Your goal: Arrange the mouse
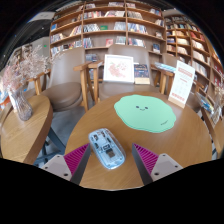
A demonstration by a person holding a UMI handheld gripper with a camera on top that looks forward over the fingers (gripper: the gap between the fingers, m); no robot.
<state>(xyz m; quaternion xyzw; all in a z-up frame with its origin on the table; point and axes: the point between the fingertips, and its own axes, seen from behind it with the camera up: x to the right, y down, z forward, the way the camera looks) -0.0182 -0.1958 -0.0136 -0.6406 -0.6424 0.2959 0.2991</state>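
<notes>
On table: round wooden table [150, 150], bookshelves [110, 22] beyond.
Mouse: grey-white mouse [106, 148], resting on the tabletop between the fingers, gap at either side.
Mouse pad: pale green mouse pad [144, 112], just beyond the mouse.
Gripper: gripper [112, 158] spread wide, holding nothing; magenta pads [75, 157] visible.
Other: upright cards [118, 69] at far edge.
</notes>
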